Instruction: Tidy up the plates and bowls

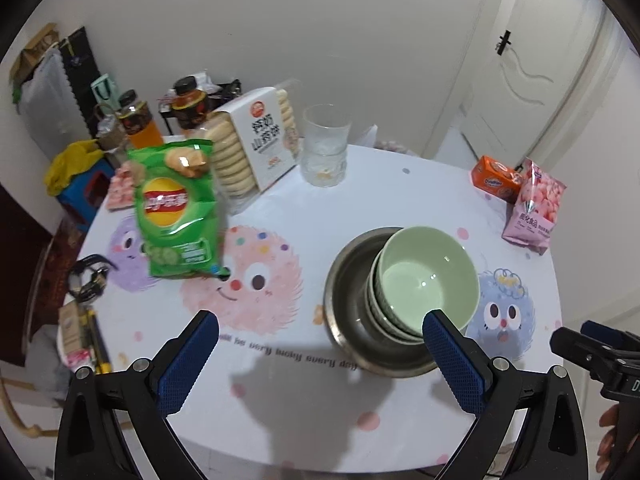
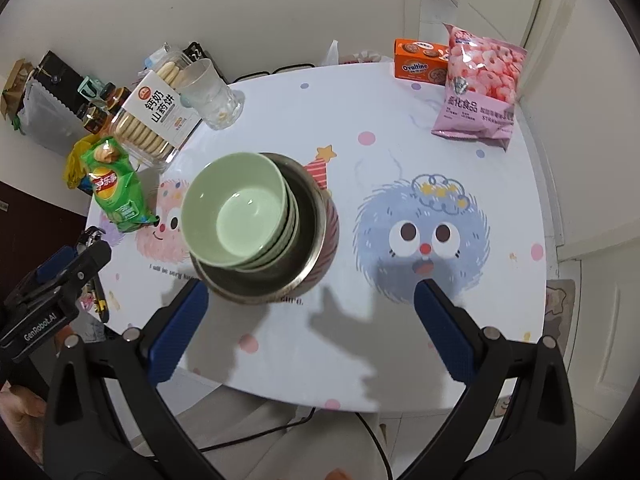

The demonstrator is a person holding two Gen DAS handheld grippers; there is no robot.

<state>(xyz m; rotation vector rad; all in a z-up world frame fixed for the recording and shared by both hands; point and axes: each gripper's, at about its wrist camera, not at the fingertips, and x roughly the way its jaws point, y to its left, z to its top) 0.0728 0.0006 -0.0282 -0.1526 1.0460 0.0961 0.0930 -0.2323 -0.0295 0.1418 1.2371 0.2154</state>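
Surface (image 2: 400, 120), cartoon print, carries everything. Steel bowl (image 2: 316, 236) sits mid-surface with a stack of green bowls (image 2: 236, 208) nested inside, leaning off-centre. Left gripper (image 1: 320, 348) and right gripper (image 2: 310, 312): fingers spread wide, empty, above the near edge. Chips bag (image 1: 176, 208) and glass (image 1: 324, 148) stand behind.

- Your left wrist view looks steeply down from above the table's (image 1: 280, 208) near edge.
- Your right does likewise (both share the stacked bowls (image 2: 240, 216)).
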